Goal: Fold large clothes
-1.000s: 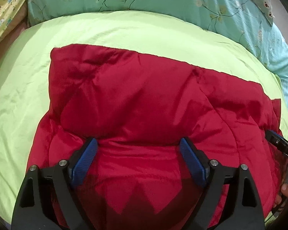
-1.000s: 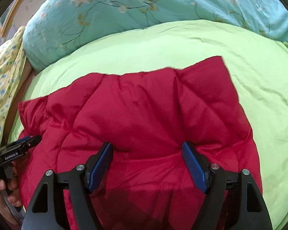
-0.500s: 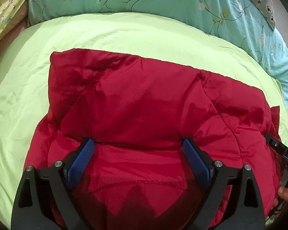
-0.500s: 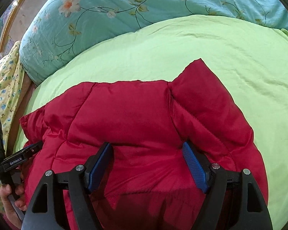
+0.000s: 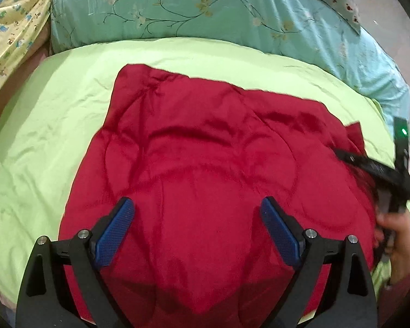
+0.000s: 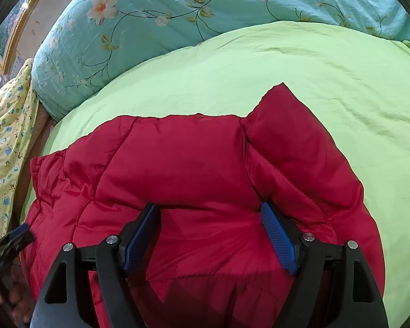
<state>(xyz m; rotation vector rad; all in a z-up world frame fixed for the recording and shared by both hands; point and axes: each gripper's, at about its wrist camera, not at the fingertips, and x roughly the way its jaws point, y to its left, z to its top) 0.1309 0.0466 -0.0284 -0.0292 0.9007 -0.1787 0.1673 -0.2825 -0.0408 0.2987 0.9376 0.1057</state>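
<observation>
A red quilted puffer jacket [image 5: 210, 164] lies folded in a thick pile on the lime green bed sheet [image 5: 41, 125]. My left gripper [image 5: 198, 218] is open, its blue pads spread wide just above the near part of the jacket. My right gripper [image 6: 209, 224] is open too, its pads resting on the jacket [image 6: 194, 169] on either side of a puffed fold. A pointed corner of the jacket sticks up at the far right in the right wrist view. The right gripper also shows at the right edge of the left wrist view [image 5: 380, 169].
A teal floral duvet [image 5: 205, 8] lies bunched along the far side of the bed [image 6: 205, 5]. A yellow patterned cloth [image 5: 11, 27] is at the far left. The green sheet [image 6: 341, 82] stretches to the right of the jacket.
Both grippers have pulled back and up from the jacket, so more of the sheet and duvet shows. The jacket's folded top layer has settled lower.
</observation>
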